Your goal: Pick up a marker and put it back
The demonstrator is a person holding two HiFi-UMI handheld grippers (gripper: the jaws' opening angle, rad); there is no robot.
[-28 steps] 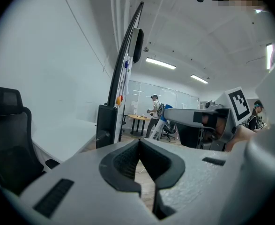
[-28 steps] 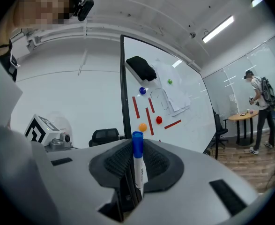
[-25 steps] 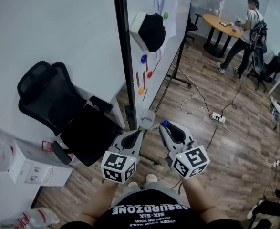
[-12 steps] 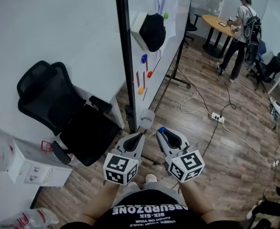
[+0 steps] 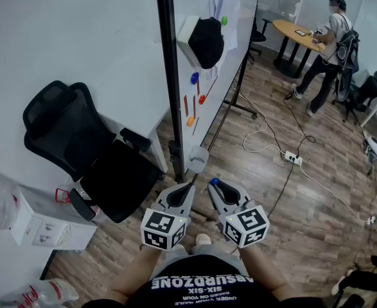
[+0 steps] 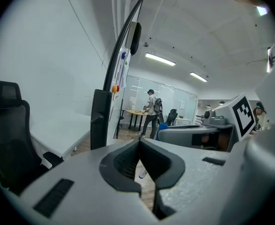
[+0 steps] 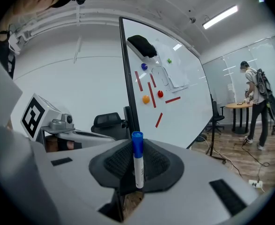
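A white marker with a blue cap (image 7: 137, 159) stands upright between the pads of my right gripper (image 7: 136, 146), which is shut on it. In the head view its blue cap (image 5: 214, 182) pokes out at the tip of the right gripper (image 5: 216, 187), low in front of my body. Beside it my left gripper (image 5: 187, 187) is shut with nothing in it; its tips meet in the left gripper view (image 6: 139, 142). The whiteboard (image 5: 210, 76) stands ahead with red strips (image 5: 185, 106) and coloured magnets (image 5: 194, 78) on it.
A black eraser (image 5: 204, 41) clings to the board, and a pale cup (image 5: 198, 159) sits at its foot. A black office chair (image 5: 79, 146) stands to the left. Cables and a power strip (image 5: 293, 157) lie on the wooden floor. A person (image 5: 329, 37) stands at a far table.
My right gripper has drawn back and a little left toward my body with the marker still in it. The left gripper has barely shifted. The far person has moved about.
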